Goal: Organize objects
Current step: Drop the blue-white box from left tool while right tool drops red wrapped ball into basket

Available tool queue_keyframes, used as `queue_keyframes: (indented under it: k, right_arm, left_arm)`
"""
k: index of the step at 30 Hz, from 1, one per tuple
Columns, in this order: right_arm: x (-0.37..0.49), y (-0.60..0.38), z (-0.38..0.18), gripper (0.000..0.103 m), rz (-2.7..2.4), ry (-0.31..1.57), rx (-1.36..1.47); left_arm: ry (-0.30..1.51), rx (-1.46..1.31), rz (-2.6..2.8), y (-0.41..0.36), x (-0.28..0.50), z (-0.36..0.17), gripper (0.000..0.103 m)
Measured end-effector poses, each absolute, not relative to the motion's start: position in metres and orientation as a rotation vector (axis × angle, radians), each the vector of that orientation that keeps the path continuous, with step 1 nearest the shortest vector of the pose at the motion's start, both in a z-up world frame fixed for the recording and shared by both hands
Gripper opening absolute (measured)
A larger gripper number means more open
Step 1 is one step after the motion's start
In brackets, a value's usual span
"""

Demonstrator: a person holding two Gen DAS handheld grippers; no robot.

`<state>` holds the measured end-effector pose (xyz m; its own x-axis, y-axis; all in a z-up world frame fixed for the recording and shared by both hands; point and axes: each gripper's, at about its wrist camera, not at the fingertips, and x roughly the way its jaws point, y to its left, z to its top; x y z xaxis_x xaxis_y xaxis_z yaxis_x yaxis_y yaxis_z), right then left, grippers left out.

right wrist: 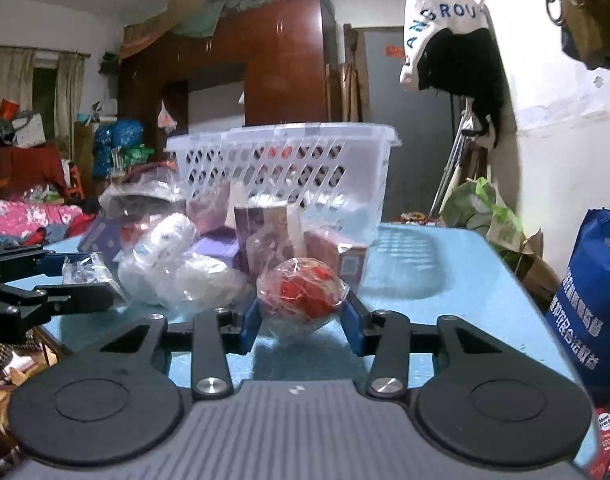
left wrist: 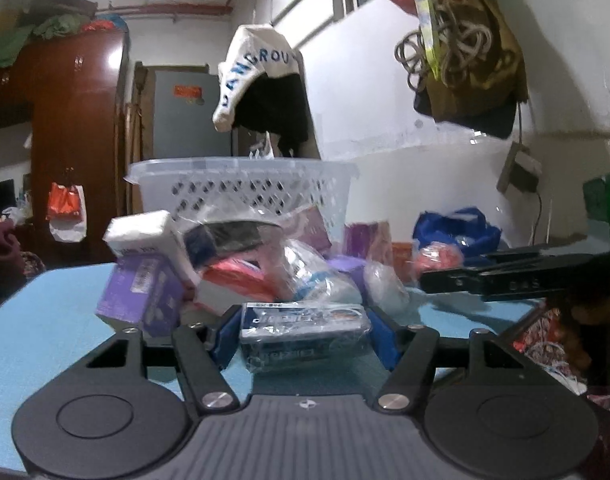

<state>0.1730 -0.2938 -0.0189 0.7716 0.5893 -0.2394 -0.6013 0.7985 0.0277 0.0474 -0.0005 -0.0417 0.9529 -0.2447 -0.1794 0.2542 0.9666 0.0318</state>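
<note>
The left gripper (left wrist: 305, 336) is clenched on a blue wrapped packet (left wrist: 303, 330); both blue pads press its ends, at six o'clock of the pile. The right gripper (right wrist: 303, 320) brackets a red bundle in clear wrap (right wrist: 301, 292). Its pads sit right at the bundle's sides and the wrap seems pinched, so I judge it gripped, though the contact is hard to confirm.

Largest first: the blue table (left wrist: 37, 320) carries everything. At twelve o'clock stands the white perforated basket (left wrist: 241, 188), upright, behind the heap. What it holds is hidden by its wall; only faint colour shows through the holes in the right view. In front of the basket and touching it lies the pile of wrapped goods (left wrist: 265, 256), including a purple box (left wrist: 141, 292) at nine o'clock and a white carton (left wrist: 145, 232) leaning above it.

The sorting looks barely under way: most items remain heaped on the table outside the basket, and two are only now in hand. Labels are blurred and unreadable.
</note>
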Motion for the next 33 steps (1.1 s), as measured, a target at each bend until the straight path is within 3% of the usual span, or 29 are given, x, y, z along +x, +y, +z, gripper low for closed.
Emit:
queue_keyframes:
  k: [12, 17, 21, 25, 32, 33]
  right_arm:
    - [0.161, -0.294, -0.009, 0.046, 0.665, 0.193, -0.035]
    - [0.169, -0.278, 0.039, 0.046, 0.672, 0.079, -0.062]
    - [0.21, -0.24, 0.095, 0.046, 0.611, -0.018, -0.14]
    - [0.278, -0.205, 0.128, 0.046, 0.594, 0.101, -0.117]
    - [0.333, -0.17, 0.127, 0.048, 0.572, 0.282, -0.176]
    - [0.332, -0.171, 0.128, 0.059, 0.577, 0.278, -0.164]
  left_arm:
    - [0.101, 0.008, -0.231, 0.025, 0.035, -0.02, 0.069]
    - [0.047, -0.024, -0.245, 0.037, 0.065, 0.044, 0.069]
    - [0.081, -0.055, -0.212, 0.042, 0.135, 0.109, 0.069]
    - [0.206, -0.103, -0.167, 0.047, 0.209, 0.134, 0.069]
    - [0.334, -0.121, -0.106, 0.048, 0.281, 0.118, 0.07]
    - [0.334, -0.12, -0.108, 0.049, 0.286, 0.115, 0.081]
